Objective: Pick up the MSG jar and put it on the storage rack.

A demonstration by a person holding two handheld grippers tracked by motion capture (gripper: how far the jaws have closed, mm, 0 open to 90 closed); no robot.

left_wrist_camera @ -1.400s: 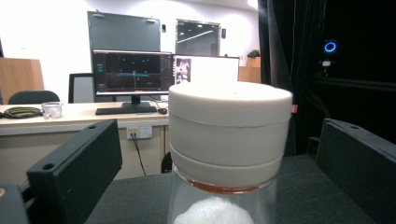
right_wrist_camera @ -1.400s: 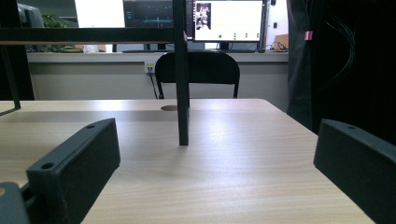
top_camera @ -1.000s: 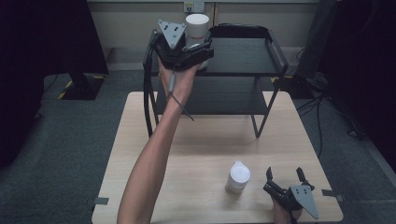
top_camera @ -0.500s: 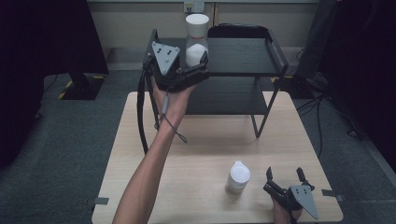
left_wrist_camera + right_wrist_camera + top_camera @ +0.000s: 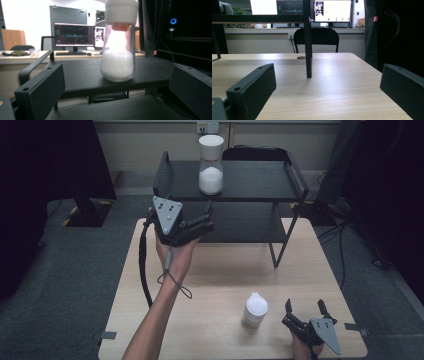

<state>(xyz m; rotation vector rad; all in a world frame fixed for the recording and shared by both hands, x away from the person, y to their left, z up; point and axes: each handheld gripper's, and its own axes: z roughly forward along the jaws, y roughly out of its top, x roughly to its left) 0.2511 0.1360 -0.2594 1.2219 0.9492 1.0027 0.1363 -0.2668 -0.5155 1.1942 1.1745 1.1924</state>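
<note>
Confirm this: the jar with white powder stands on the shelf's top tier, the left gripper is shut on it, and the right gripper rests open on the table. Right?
Not quite. The left gripper is open and apart from the jar, as the high view shows. The jar does stand on the shelf's top tier, and the right gripper rests open on the table.

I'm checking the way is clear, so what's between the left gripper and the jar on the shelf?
Nothing: the left gripper view shows bare black shelf between the open left gripper and the jar.
</note>
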